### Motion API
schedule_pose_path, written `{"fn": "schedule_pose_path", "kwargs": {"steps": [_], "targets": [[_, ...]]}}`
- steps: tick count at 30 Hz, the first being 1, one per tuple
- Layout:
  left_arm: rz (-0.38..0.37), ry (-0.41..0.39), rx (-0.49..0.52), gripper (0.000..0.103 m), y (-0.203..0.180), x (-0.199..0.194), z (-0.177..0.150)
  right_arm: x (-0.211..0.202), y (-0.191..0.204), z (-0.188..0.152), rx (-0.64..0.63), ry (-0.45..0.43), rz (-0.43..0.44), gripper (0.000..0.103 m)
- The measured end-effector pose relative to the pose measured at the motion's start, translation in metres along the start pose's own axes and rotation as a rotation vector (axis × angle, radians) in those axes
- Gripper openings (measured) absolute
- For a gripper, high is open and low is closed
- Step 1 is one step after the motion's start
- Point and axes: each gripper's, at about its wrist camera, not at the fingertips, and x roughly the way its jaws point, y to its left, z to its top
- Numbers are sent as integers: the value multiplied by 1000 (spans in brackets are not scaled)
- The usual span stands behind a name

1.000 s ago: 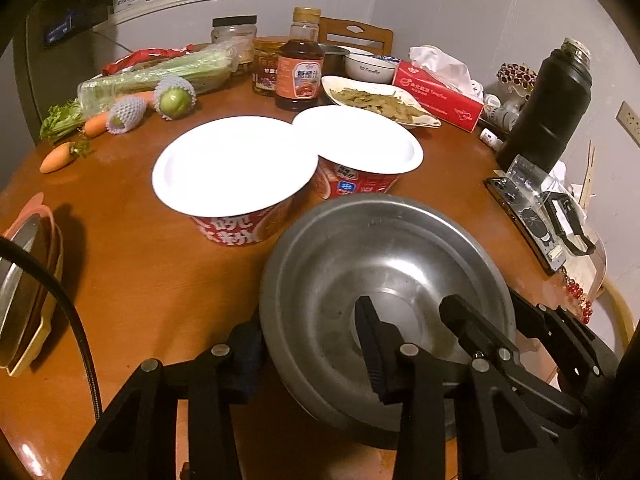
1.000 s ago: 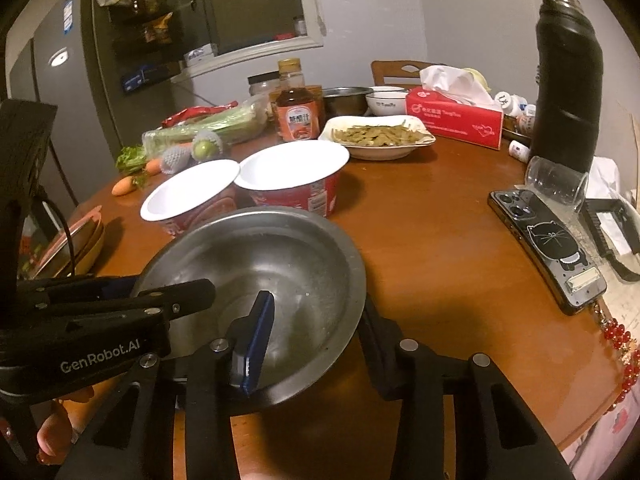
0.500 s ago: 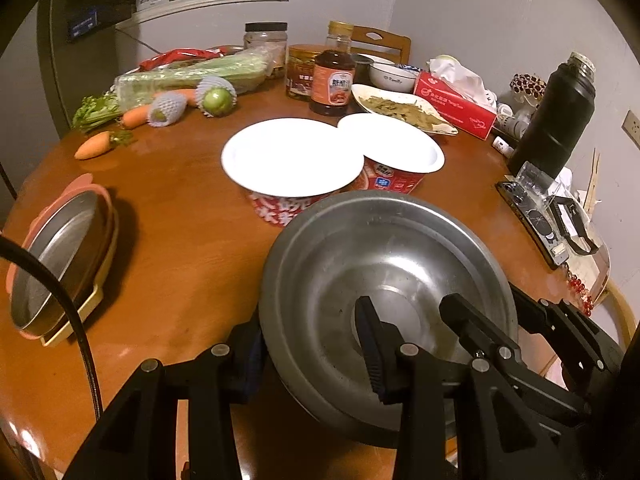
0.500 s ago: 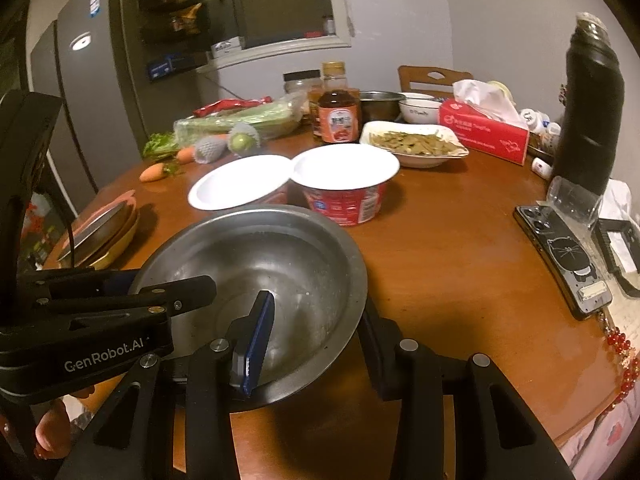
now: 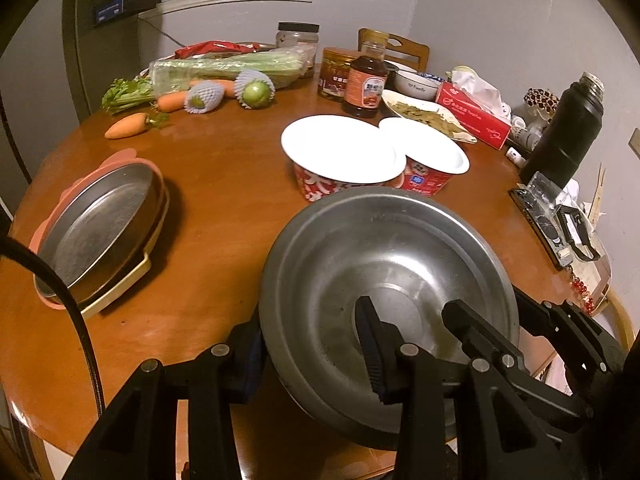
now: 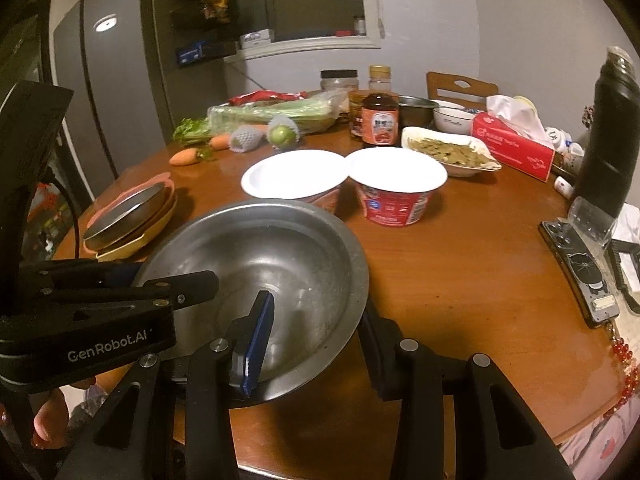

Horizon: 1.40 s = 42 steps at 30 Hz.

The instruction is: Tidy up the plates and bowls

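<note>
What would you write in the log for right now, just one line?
stage: carrying | left gripper: shut on steel bowl rim | right gripper: shut on opposite rim | likely target: plate stack

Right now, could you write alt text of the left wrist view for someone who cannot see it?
A steel bowl is clamped at its rim by two black grippers, the left gripper on the near rim and the right gripper entering from the right, above a round wooden table. Behind it stand two white-lidded noodle cups; a stack of plates lies at left.

Tabletop point(image 5: 224, 184) carried carrots point(image 5: 125, 125), bagged celery point(image 5: 224, 67), sauce bottle point(image 5: 365, 87), red tissue box point(image 5: 474, 120), black thermos point(image 5: 564, 136), phone point(image 6: 586, 276).
</note>
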Motion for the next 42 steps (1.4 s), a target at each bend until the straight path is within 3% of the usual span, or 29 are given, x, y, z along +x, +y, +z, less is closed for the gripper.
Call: {"fn": "schedule_pose_path", "kwargs": {"steps": [42], "targets": [[16, 28, 17, 42, 14, 16, -7, 17, 14, -8, -1, 49, 32, 45]]}}
